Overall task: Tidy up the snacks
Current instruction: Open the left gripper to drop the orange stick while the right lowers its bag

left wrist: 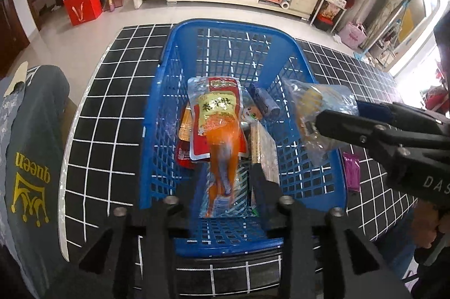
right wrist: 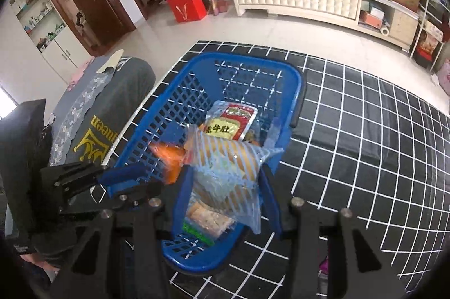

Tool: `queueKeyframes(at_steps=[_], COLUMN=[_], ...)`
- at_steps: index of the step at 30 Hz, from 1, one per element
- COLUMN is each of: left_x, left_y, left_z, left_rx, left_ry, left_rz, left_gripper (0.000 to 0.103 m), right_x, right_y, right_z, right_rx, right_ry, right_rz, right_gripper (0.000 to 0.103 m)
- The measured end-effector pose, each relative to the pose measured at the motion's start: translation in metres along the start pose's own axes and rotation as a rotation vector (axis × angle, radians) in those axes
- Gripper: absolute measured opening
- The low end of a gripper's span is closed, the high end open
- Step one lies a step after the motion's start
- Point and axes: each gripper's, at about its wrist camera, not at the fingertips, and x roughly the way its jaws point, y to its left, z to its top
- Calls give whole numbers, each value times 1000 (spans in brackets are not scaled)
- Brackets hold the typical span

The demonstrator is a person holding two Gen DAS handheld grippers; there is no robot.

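Snacks mostly sit inside the blue basket (left wrist: 225,91), which stands on the black grid mat (left wrist: 112,108) near its middle. At least 5 packets already lie on the basket floor, among them a red-and-yellow pouch (left wrist: 216,108) on top of the pile and a gold-edged packet (left wrist: 263,147) against the basket's right wall.

The left gripper (left wrist: 225,186) hangs over the basket's near end, its 2 fingers pinching an orange packet (left wrist: 222,155) that is blurred by motion; whether the pinch is firm or loosening I cannot tell. The right gripper (right wrist: 225,186) reaches in over the right rim, fingers pressed onto a clear blue-striped bag of biscuits (right wrist: 225,158), which is held above the pile and not yet resting on it.

Judged from this, the task looks well along: most items are in, and 2 more are about to be dropped. What remains outside, as far as shows, is a purple packet (left wrist: 351,169) lying on the mat just beside the basket's right wall. The mat's far and left edges look bare of snacks; its near right corner is partly hidden by the right gripper.
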Motion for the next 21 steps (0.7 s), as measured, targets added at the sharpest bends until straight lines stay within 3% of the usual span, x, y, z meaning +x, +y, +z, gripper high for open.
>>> queueKeyframes(at_steps=[12,21], left_x=[-55,-51], left_y=[25,54], left_z=[0,-4], left_rx=[-39,-74], left_ry=[-138,-126], left_rz=[39,77], left_gripper=[39,40], right_x=[-3,35], right_y=[23,53], right_z=[10,12], right_rx=[-43,-99], right_ry=[-10,55], right_rz=[4,5], right_gripper=[52,52])
